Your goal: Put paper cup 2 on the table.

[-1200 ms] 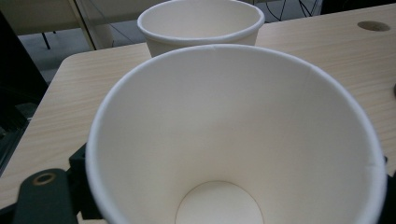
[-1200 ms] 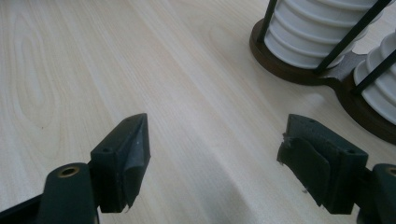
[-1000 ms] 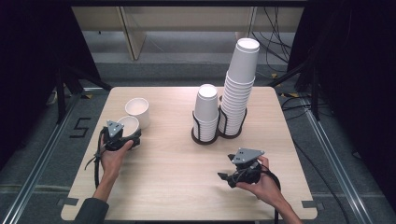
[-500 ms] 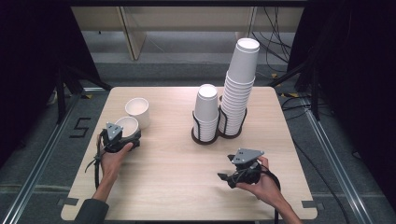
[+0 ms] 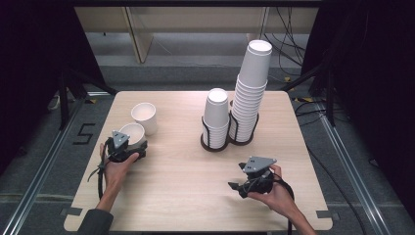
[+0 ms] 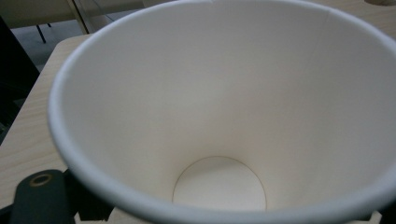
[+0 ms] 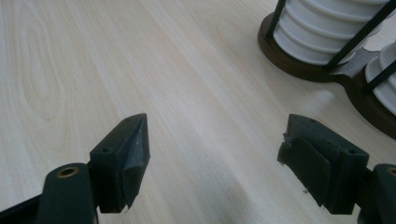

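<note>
Because the table is slick, pale wood and paper weighs almost nothing, my main worry is that the cup I am working on tips or skates away if I nudge it with the left gripper at its rim, and it would then knock the second cup standing just behind it. The tall stack in the wire holder leans high above its short neighbour, so a careless sweep of my right arm toward it could topple the whole column; I judge that the bigger mess. A hard squeeze would also crease the thin wall. The cup in hand sits at the table's left side, right against the left gripper, and in the left gripper view its open mouth lies directly ahead, the round bottom visible inside. One black jaw tip shows low at its outer left wall, but I cannot tell whether the jaws are pressing the cup or merely beside it. The right gripper hovers over bare wood near the holder's base, its jaws spread wide, nothing between them.
</note>
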Action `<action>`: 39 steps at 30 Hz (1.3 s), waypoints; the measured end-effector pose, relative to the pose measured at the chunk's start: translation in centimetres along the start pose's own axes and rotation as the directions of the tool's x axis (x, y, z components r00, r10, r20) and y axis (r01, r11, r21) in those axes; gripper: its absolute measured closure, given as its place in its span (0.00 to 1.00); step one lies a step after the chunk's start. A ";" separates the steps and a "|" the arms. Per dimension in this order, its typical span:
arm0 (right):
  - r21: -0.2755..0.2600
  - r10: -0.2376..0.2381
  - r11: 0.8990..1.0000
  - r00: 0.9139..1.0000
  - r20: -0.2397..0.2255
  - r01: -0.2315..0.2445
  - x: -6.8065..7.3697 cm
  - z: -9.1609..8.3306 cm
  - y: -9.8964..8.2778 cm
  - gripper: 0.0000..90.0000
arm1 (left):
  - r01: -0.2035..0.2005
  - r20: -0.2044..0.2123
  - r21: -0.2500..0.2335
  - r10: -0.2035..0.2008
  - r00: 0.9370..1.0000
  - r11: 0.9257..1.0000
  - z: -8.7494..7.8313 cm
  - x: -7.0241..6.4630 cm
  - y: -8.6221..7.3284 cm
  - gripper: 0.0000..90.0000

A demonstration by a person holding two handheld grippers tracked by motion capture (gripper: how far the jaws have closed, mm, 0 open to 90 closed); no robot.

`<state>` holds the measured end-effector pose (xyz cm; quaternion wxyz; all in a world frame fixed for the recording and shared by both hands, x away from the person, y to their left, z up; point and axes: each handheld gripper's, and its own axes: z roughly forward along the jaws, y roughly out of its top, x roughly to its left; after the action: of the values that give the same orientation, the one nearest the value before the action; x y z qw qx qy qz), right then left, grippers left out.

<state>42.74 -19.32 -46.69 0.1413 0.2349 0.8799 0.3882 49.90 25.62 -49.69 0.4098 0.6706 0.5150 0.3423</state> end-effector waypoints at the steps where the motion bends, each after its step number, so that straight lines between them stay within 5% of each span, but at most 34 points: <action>1: -0.007 -0.009 1.000 1.000 0.002 0.009 -0.1 0.0 0.0 0.27 | -0.002 -0.003 0.007 0.002 1.000 1.000 0.0 0.0 -0.1 0.16; 4: 0.000 0.016 1.000 1.000 -0.006 -0.016 0.1 0.0 -0.1 0.26 | -0.002 -0.010 0.018 0.002 1.000 1.000 -0.1 0.1 -0.5 0.16; 10: 0.002 -0.013 1.000 1.000 0.000 0.013 0.0 0.0 0.0 0.26 | -0.003 0.002 0.052 0.003 1.000 0.999 -0.4 0.1 -0.8 0.16; 13: 0.011 0.022 1.000 1.000 -0.005 -0.022 0.2 -0.1 -0.1 0.26 | -0.005 -0.005 0.056 0.005 1.000 0.998 -0.5 -0.1 -0.8 0.16; 22: -0.001 -0.013 1.000 1.000 0.005 0.013 0.0 -0.2 -0.1 0.26 | -0.009 -0.010 0.093 0.010 1.000 0.996 -1.4 -0.5 -1.3 0.16; 32: 0.010 0.007 1.000 1.000 -0.002 -0.007 0.0 -0.4 -0.3 0.26 | 0.012 -0.010 0.084 -0.011 1.000 0.996 -3.4 -0.2 -1.3 0.16; 39: 0.003 0.016 1.000 1.000 0.008 -0.016 0.0 -0.5 -0.3 0.26 | 0.023 -0.002 0.066 -0.023 1.000 0.998 -5.5 -1.4 -1.6 0.16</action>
<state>42.39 -19.84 -46.58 0.1413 0.2438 0.8779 0.3872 44.06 25.51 -48.82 0.3911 0.6775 0.5340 0.3207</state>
